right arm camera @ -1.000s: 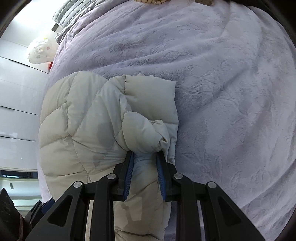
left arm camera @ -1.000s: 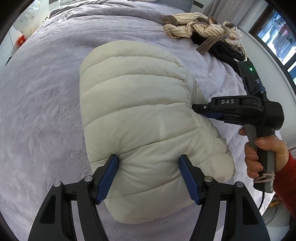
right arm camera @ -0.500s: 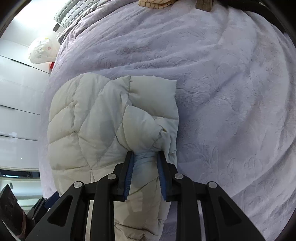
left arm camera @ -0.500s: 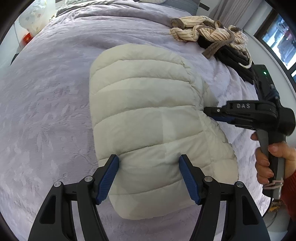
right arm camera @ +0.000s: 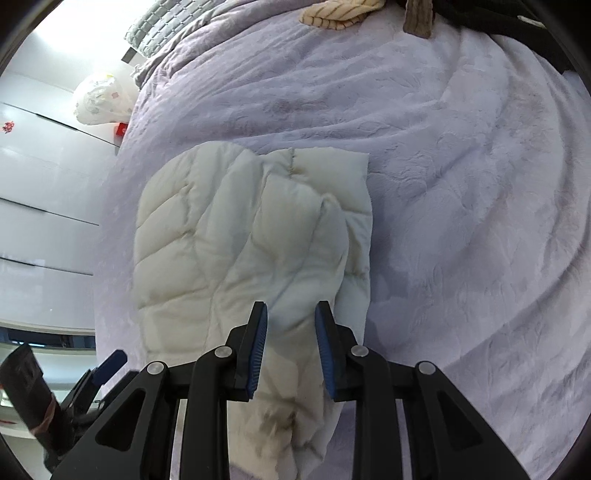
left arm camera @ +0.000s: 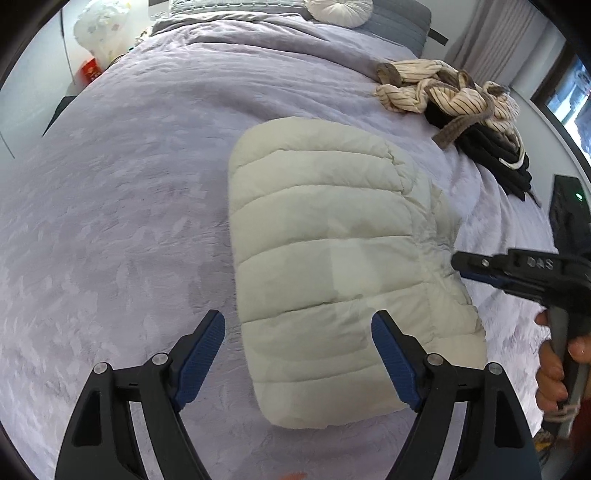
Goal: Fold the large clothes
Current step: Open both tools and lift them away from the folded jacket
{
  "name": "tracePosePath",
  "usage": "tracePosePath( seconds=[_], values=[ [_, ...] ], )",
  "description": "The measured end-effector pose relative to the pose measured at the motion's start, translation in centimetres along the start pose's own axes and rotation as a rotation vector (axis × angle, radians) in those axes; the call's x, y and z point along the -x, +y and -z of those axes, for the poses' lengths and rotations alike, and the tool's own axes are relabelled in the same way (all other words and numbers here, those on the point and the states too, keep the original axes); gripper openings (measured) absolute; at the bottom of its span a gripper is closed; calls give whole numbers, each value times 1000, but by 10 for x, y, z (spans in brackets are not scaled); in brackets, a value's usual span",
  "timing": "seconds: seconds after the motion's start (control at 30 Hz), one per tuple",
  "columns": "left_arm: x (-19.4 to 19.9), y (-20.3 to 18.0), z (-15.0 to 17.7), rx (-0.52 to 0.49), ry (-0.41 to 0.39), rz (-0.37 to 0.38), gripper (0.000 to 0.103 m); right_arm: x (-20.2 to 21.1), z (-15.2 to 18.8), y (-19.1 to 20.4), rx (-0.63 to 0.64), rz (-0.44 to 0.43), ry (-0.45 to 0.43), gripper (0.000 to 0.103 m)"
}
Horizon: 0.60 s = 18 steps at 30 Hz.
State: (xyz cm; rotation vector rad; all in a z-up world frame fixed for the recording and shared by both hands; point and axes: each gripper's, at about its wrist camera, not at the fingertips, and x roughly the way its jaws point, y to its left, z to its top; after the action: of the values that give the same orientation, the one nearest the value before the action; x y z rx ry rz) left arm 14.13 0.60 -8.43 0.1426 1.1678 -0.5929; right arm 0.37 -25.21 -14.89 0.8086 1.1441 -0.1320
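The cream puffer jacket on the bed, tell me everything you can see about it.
The puffer jacket is cream-white, quilted in puffy bands, with faint darker patches. It lies folded into a compact bundle on the lavender bedspread. The left gripper, just opened wide, hangs above its near end, and the right gripper above its edge; neither visibly pinches it.

We see a bed [left arm camera: 122, 192] covered by a lilac bedspread [right arm camera: 461, 221] with an embossed leaf pattern, lightly creased. Directly on it, near the middle, lies a folded cream quilted down jacket [left arm camera: 325, 258], its stitched channels running across. Towards the far right edge we find a heap of cream striped clothing [left arm camera: 436, 92] touching a pile of dark garments [left arm camera: 491, 155]. At the head rests a round white cushion [left arm camera: 340, 10].
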Motion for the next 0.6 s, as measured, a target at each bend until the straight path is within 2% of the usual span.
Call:
tracePosePath(
  seconds=[0.03,0.07,0.1,0.13,0.33,0.47,0.57,0.6],
  values=[
    [2,2,0,1,-1,-5,83,4,4,4,5,-2,0,30],
    [5,3,1,3,-3,-10,86,8,8,7,11,-3,0,36],
    [7,5,2,7,-4,-18,103,12,11,10,17,-3,-1,40],
    [11,5,3,8,-12,-33,103,15,15,14,23,0,-3,45],
    [31,14,2,34,-44,-100,103,31,37,41,61,27,-5,47],
    [45,25,3,70,-38,-84,103,41,49,54,90,65,-3,58],
    [50,33,6,81,-24,-138,103,50,57,61,111,92,-7,70],
    [55,34,7,79,-20,-162,103,53,60,63,115,106,-7,70]
  ],
)
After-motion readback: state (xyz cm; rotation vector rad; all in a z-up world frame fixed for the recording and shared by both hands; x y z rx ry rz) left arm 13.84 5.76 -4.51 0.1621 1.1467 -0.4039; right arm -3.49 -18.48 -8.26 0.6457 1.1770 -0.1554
